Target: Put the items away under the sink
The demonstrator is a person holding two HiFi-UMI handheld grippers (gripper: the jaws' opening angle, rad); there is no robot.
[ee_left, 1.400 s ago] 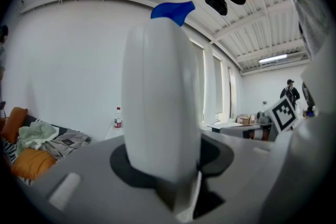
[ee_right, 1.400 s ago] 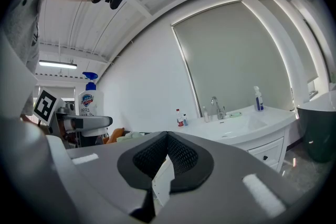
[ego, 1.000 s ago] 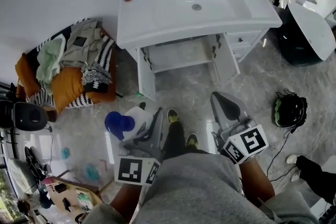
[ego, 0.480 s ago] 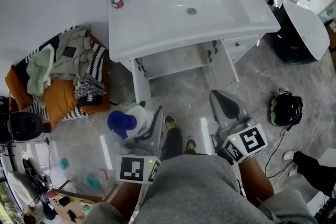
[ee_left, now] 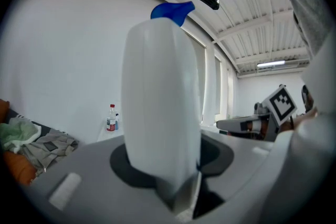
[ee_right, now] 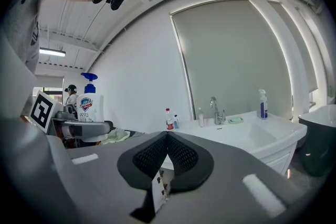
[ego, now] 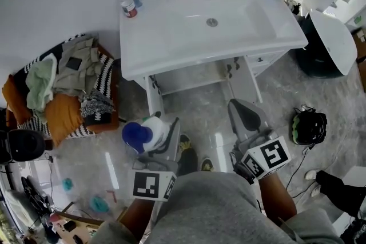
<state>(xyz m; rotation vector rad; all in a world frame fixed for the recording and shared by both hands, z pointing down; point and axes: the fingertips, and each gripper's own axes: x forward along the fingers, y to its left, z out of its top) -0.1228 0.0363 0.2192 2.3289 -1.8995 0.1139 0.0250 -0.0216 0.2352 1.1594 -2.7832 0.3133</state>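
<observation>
A soap bottle (ego: pixel 147 132) is clamped upright by the left gripper (ego: pixel 162 133), ready for the open cabinet (ego: pixel 191 76); the right gripper (ego: pixel 241 108) is closed, empty.

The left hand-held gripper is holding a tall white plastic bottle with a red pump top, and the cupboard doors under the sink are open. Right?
Almost. The pump top is blue, not red, as the left gripper view shows. The left hand-held gripper does hold the tall white plastic bottle, and the white cupboard doors under the white sink are open.
</observation>
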